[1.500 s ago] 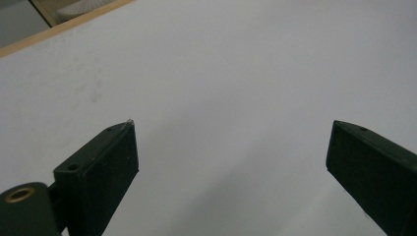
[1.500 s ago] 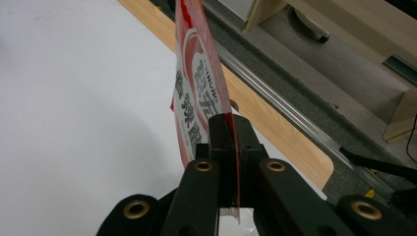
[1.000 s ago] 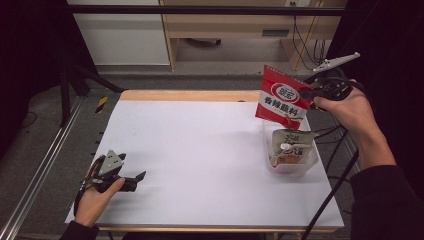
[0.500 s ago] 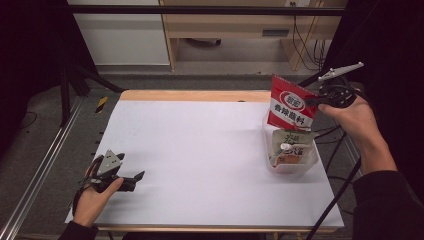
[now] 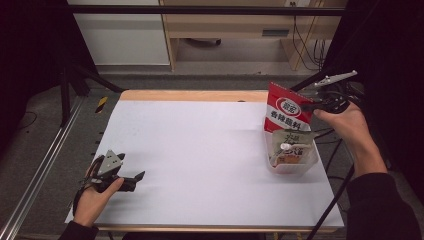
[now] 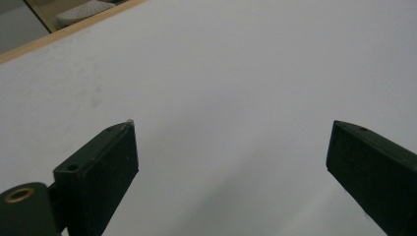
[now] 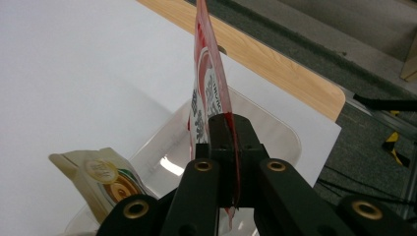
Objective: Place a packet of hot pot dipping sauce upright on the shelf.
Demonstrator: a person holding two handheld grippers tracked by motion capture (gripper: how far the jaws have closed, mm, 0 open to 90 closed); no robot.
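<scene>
Fingers (image 7: 219,142) of right gripper (image 7: 228,147) clamped on red packet (image 5: 289,107), upright; below them clear tub (image 5: 292,162) holding beige pouch (image 5: 292,145). Left gripper (image 6: 231,162) wide open, empty.

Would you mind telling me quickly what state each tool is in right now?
Left tool: open, holding nothing, over the table.
Right tool: shut on the red packet, above the clear container.

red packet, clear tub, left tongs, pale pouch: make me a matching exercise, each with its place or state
Things:
1. red packet
2. clear tub
3. left tongs
4. pale pouch

Places or states:
A. open, low over the near left of the table
B. clamped in the right tongs, above the tub
C. on the table's right side
D. standing inside the tub

Pairs: 1-B, 2-C, 3-A, 4-D
</scene>
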